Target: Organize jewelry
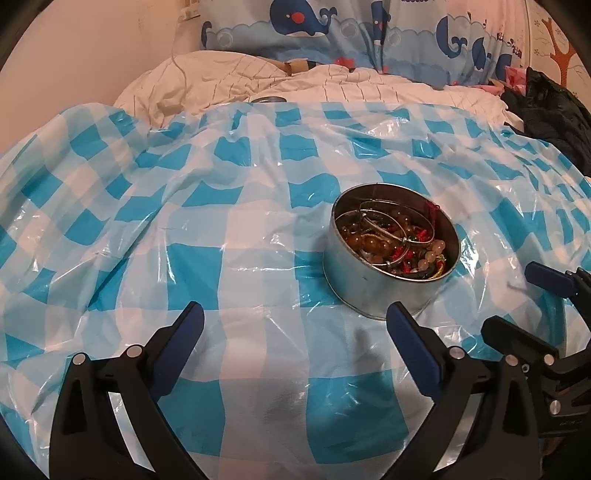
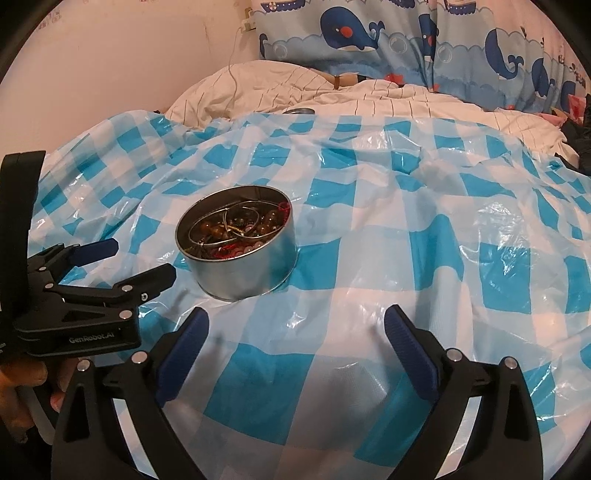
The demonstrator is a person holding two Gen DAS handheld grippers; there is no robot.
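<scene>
A round, shallow silver metal tin [image 1: 391, 258] sits on a crinkled blue-and-white checked plastic sheet [image 1: 221, 229] spread over a bed. In the left wrist view it lies right of centre; in the right wrist view it lies left of centre [image 2: 238, 243]. The tin is open at the top and filled with a tangle of jewelry [image 1: 397, 238] — brown and amber beaded strands, thin silver wire bangles and bits of red cord; the single pieces are too tangled to tell apart with certainty.

The left tool [image 1: 295, 325] fills the bottom of its own frame, its blue-padded fingers spread wide with nothing between them; its right finger tip stands just in front of the tin's near wall. The right tool [image 2: 295, 328] is likewise spread and empty at the bottom of its frame, the tin just beyond its left finger.

At the upper part of both frames lie a rumpled white bedding with thin dark lines [image 1: 258, 81] and a light blue whale-print fabric [image 2: 369, 33] — the latter along the top edge. A dark bundle [image 1: 554, 110] shows at the upper right of the left view.
</scene>
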